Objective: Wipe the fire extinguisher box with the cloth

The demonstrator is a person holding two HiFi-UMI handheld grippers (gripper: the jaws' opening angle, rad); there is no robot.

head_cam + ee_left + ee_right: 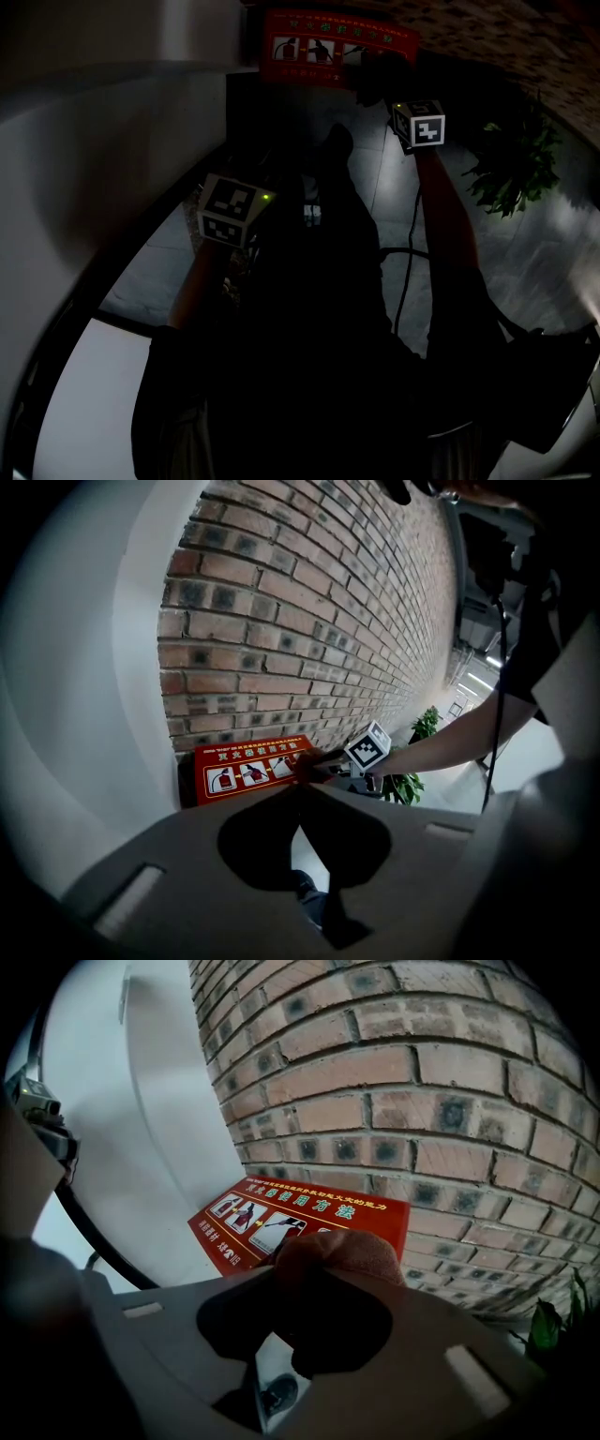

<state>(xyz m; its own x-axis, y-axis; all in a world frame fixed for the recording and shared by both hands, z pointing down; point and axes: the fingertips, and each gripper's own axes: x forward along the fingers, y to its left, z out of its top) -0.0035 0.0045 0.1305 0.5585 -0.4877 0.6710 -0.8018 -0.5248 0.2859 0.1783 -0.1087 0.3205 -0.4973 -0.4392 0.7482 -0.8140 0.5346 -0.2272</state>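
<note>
Fire extinguisher box [246,1215]: cloth [339,1247] on top, R gripper [328,1277] fingers clamp it; L gripper [302,791] fingers closed.

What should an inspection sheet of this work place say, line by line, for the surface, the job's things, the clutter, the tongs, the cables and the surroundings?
Surface: red top of the fire extinguisher box, printed with instruction pictures; no dirt can be made out.
Job's things: brown cloth, bunched, appears to press on the box top.
Clutter: nothing seen.
Tongs: right tongs shut on the cloth; left tongs shut, empty, away from the box.
Cables: black cable runs over the tiled floor.
Surroundings: brick wall behind the box, white curved wall beside it, green plant on the floor.
</note>
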